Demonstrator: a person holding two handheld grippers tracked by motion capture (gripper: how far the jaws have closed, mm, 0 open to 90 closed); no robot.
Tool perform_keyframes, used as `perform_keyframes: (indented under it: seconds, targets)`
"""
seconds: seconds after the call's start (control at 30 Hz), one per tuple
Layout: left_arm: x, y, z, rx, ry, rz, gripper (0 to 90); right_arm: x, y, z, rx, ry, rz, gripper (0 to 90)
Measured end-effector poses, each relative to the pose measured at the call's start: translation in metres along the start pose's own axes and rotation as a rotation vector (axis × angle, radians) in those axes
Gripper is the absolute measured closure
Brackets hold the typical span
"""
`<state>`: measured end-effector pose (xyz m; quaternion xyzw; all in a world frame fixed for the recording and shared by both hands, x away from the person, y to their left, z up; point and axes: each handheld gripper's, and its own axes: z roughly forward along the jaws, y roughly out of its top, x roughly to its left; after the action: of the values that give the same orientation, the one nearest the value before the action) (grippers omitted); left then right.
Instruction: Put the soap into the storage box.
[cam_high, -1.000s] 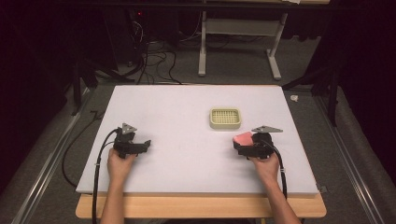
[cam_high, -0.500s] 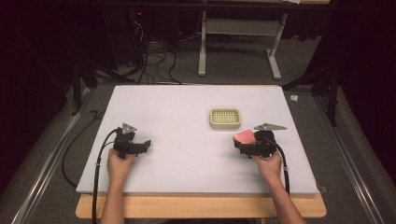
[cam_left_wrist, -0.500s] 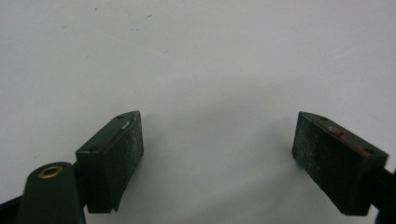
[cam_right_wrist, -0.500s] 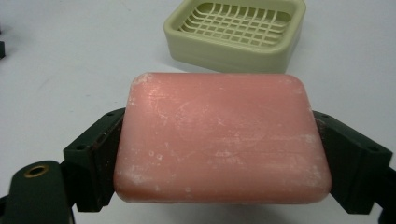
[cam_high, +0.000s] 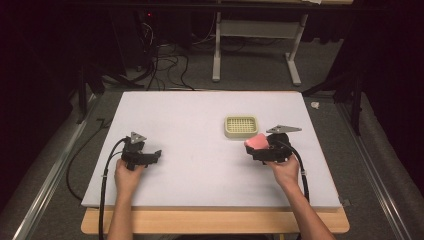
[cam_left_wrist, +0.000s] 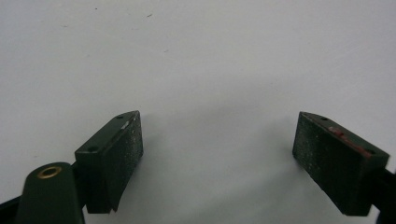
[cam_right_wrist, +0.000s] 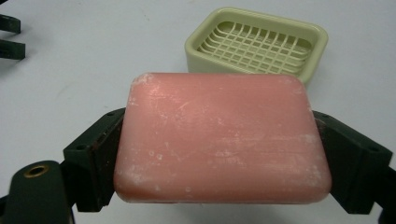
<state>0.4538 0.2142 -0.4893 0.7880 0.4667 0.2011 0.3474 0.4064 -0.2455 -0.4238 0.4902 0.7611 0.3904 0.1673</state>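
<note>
A white table (cam_high: 200, 130) is seen from above. A pale green soap dish (cam_high: 241, 126) with a grid insert is set at 1 o'clock from the table's centre. The right gripper (cam_high: 256, 147), held at 4 o'clock just beside the dish, is clamped on a pink soap bar (cam_right_wrist: 219, 137), which is gripped at both short ends by the jaws. The left gripper (cam_left_wrist: 217, 149), at 8 o'clock, is held with its jaws spread wide and nothing between them.
</note>
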Motion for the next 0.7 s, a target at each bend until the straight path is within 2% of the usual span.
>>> perform_keyframes:
  seconds: [0.33, 0.7]
  targets:
    - [0.0, 0.0, 0.0, 0.0, 0.0, 0.0, 16.6, 0.003, 0.012, 0.001, -0.003, 0.006, -0.012, 13.7]
    - [0.0, 0.0, 0.0, 0.0, 0.001, -0.001, 16.3, 0.0, 0.025, 0.005, -0.006, 0.017, 0.012, 13.7]
